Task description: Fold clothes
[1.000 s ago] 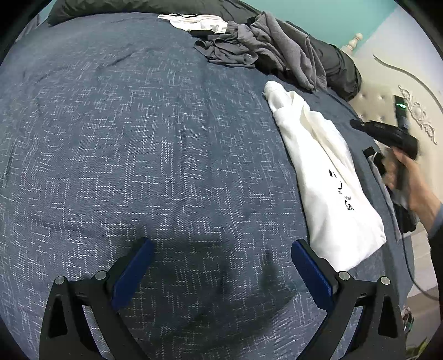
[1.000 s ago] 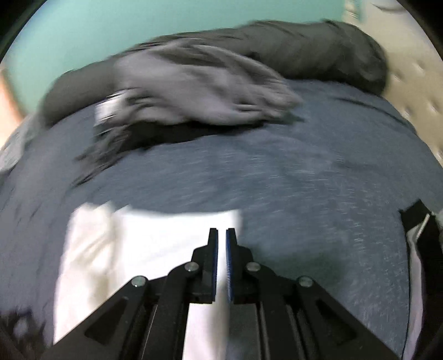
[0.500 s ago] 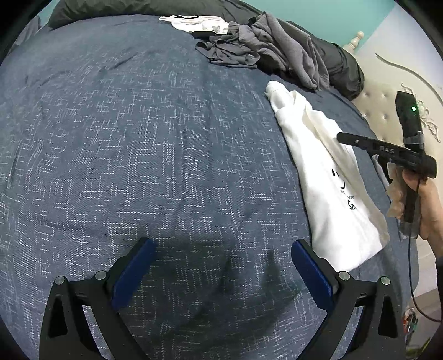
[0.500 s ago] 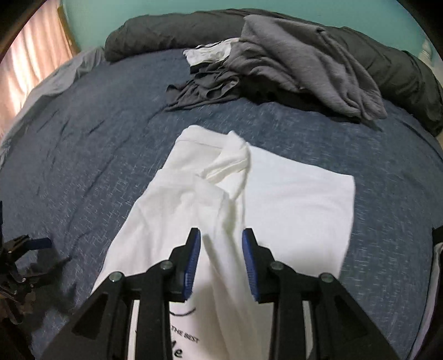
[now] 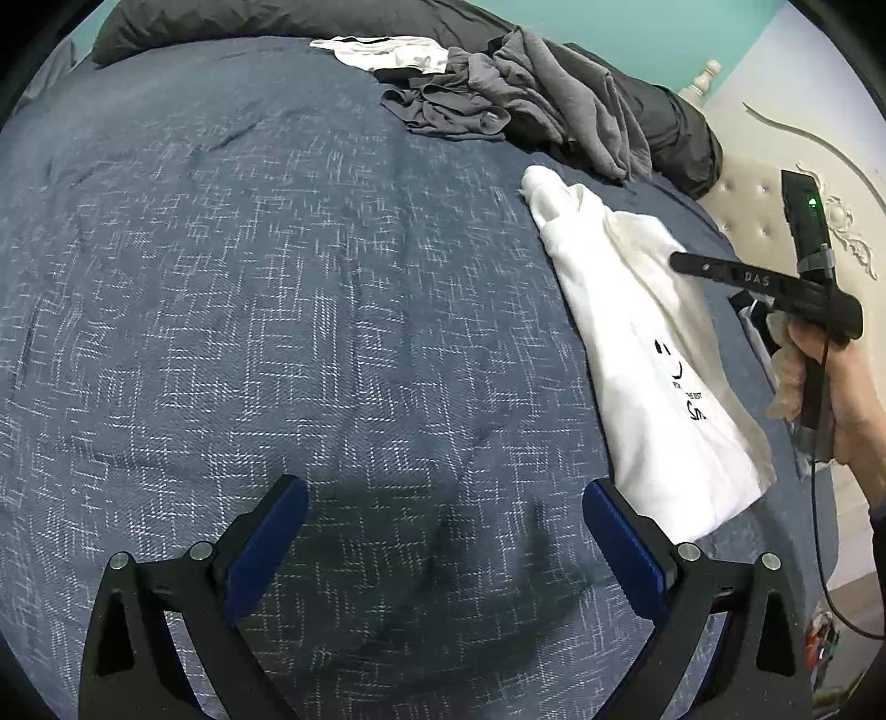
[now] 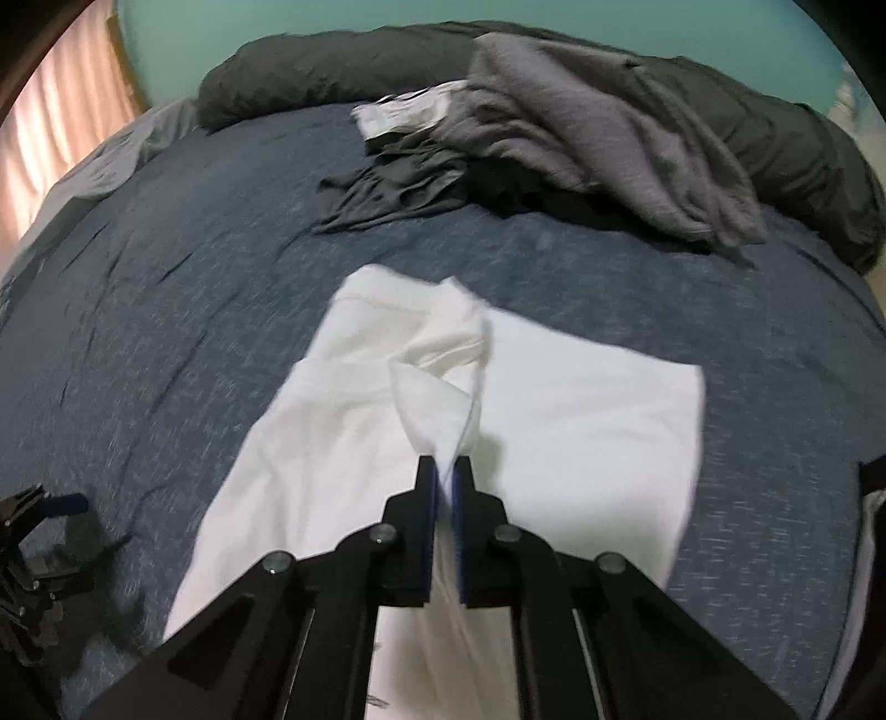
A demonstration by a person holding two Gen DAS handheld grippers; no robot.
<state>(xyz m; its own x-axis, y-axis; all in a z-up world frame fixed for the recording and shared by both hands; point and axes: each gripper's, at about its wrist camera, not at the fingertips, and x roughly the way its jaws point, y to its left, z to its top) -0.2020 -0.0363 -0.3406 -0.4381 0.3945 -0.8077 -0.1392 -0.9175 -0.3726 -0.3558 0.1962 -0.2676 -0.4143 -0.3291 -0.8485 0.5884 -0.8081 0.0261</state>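
So from my left gripper cam, the jaws are spread wide apart with nothing between them, just hanging over bare blue bedspread. The white t-shirt is off at about 3 o'clock from it, lying long and partly folded on the bed, black print facing up.

My right gripper has its jaws pinched together on a raised fold of that same shirt, roughly mid-garment. The fabric peaks up from the pads toward 12 o'clock and the rest spreads flat on both sides. In the left cam you can see the hand holding that gripper at around 3 o'clock, right over the shirt's far edge.

Pile of grey clothes sits at 12 to 1 o'clock in the right cam, well apart from the shirt, leaning on a dark pillow along the teal wall. There's a small white garment touching that pile too.
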